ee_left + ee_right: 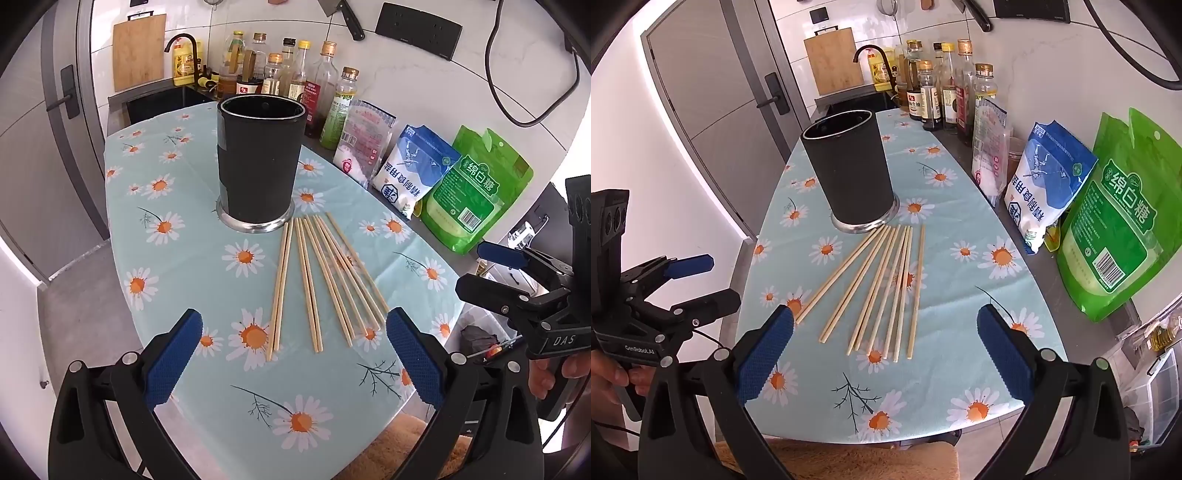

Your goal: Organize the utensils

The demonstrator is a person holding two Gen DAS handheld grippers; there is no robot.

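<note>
We are holding both tools, left [294, 354] and right [885, 352], wide and empty above the bench's [177, 266] near edge, where the chopsticks [321, 284] are lying fanned just before the holder [258, 162], so pinching several crowded sticks risks scattering their neighbours.

Worktop [122, 206] wearing pale blue daisy-print cloth, rounded near edge showing. Black cylindrical holder [258, 158] standing upright mid-worktop on silver base ring, mouth open. Bamboo chopsticks [325, 280] lying loose, fanning from holder's base toward near edge. Along right edge, off cloth: green pouch [476, 192], blue-white bag [410, 166], clear packet [364, 136] leaning. Bottles [295, 74] crowding far edge.
</note>
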